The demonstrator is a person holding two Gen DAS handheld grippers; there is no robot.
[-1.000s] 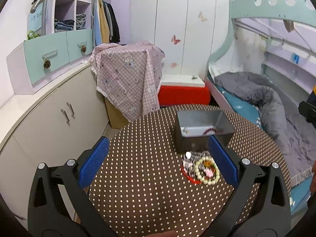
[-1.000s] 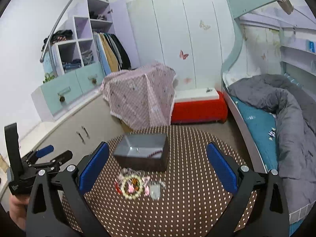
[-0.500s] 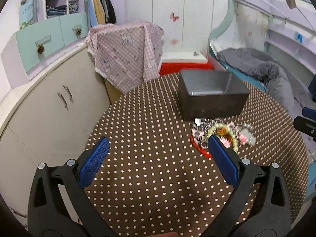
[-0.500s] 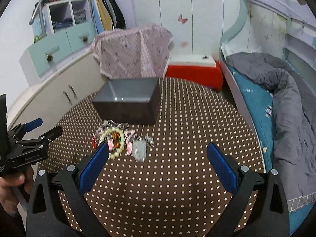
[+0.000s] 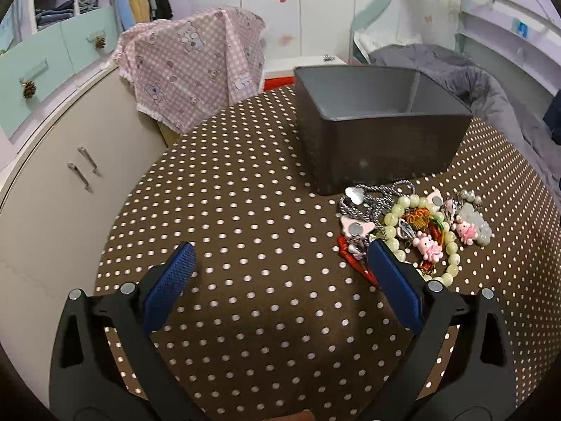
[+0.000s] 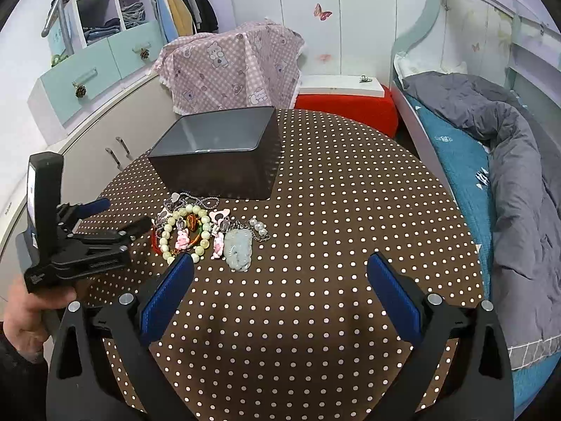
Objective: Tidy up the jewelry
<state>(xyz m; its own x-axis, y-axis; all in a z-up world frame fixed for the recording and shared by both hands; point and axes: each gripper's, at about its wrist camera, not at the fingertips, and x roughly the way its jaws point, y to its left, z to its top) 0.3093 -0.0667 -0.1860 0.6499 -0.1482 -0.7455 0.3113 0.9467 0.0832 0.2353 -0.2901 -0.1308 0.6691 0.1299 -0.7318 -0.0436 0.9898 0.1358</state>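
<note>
A pile of jewelry (image 5: 417, 224) lies on the brown dotted round table (image 5: 228, 210), just in front of a dark grey box (image 5: 382, 133). The pile holds a pale green bead bracelet (image 6: 171, 226), pink charms, a red cord, a silver chain and a jade pendant (image 6: 239, 245). My left gripper (image 5: 280, 256) is open and empty; its right finger (image 5: 392, 280) overlaps the pile's near left edge. In the right wrist view the left gripper (image 6: 115, 215) sits left of the pile. My right gripper (image 6: 280, 270) is open and empty, low over the table, right of the pile.
White cabinets (image 5: 63, 175) border the table on the left. A pink checked cloth (image 6: 231, 70) drapes something behind the table. A red stool (image 6: 347, 108) stands behind, and a bed with a grey duvet (image 6: 508, 161) runs along the right.
Both grippers have come down and forward toward the table. The jewelry pile and box now look larger and closer. Both stay open.
</note>
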